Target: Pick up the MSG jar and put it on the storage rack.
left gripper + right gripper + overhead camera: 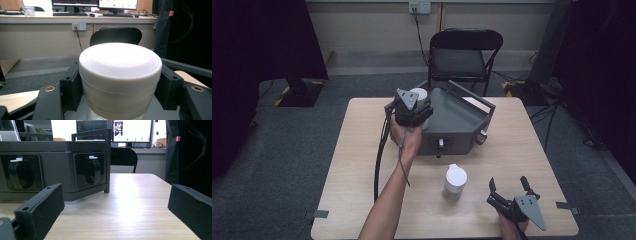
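— Where did things stand?

— The grey angular metal box (pixel 452 120) sat mid-table (pixel 362 165). My left gripper (pixel 412 107) was clamped on a smooth white round jar (pixel 120 75), upright over the box's left corner. A second white jar (pixel 455 181) stood in front, nearer my right gripper (pixel 510 192).

— And that one?

— Jaws wide, holding nothing, low over the wood.

A black folding chair (pixel 464 57) behind the worktop (pixel 522 150), a wall socket (pixel 419 7), monitors (pixel 132 131) on a far desk, grey carpet floor (pixel 287 150)
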Tool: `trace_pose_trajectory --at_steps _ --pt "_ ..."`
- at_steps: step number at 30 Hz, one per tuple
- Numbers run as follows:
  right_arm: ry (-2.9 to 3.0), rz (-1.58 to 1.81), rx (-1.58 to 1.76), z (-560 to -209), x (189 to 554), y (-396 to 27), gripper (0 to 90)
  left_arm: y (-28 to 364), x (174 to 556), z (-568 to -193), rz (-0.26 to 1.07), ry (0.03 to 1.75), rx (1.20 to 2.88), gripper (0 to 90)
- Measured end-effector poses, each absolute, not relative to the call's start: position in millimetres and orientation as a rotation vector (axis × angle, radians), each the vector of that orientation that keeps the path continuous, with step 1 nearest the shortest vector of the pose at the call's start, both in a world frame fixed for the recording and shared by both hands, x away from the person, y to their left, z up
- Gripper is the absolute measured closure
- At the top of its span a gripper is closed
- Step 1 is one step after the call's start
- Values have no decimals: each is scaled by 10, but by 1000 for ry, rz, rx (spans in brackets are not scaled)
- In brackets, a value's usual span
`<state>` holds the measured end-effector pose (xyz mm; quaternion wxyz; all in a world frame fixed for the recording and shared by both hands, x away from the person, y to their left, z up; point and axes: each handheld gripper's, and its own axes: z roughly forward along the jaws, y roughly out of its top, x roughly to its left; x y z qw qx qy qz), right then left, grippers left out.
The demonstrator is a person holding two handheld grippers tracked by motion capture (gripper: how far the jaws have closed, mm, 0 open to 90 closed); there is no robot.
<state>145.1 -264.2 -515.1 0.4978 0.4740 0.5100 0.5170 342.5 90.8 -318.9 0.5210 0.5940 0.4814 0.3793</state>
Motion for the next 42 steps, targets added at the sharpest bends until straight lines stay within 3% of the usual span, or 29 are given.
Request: trace_pose_trajectory --at_steps 42 --pt "1237 1254 1146 -5151 1451 -2647 0 720 3379 -3306 987 1174 1391 338"
